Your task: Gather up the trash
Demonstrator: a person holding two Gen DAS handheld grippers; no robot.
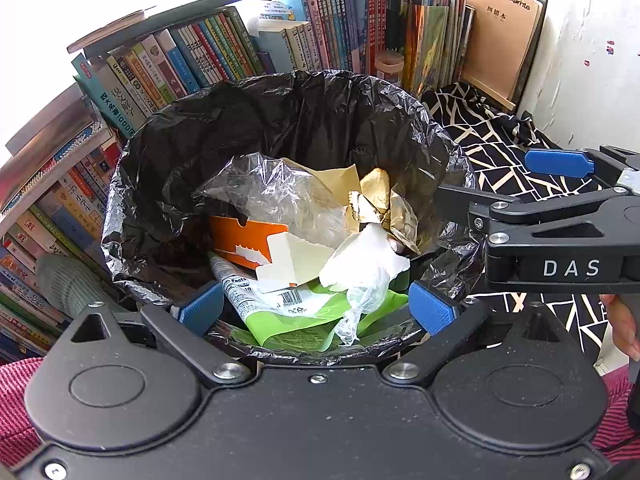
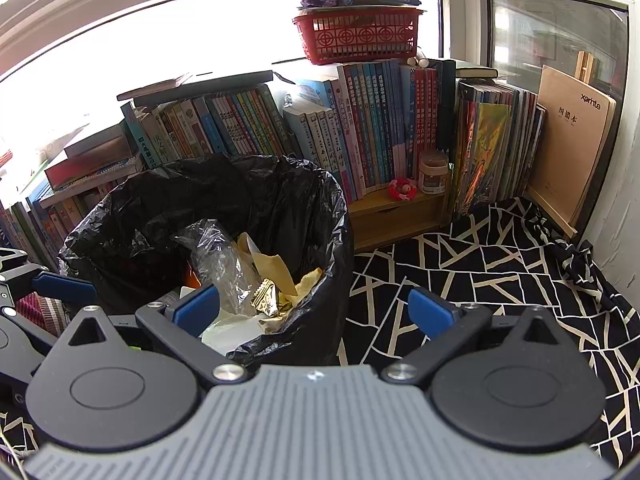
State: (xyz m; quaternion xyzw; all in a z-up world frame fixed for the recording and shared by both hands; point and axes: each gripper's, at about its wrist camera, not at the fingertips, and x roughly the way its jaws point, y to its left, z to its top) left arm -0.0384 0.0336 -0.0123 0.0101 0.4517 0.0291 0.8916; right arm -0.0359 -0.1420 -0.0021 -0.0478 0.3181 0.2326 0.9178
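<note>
A bin lined with a black bag holds trash: clear plastic film, an orange-and-white card box, crumpled white paper, a green packet and a gold wrapper. My left gripper hangs open over the bin's near rim, holding nothing. My right gripper is open and empty at the bin's right side, its left finger over the rim and its right finger over the cloth. The left wrist view shows it beside the bin.
Rows of upright books line the back and left, with a red basket on top. A wooden shelf carries a jar. Black-and-white patterned cloth covers the surface right of the bin. A hand shows at the right edge.
</note>
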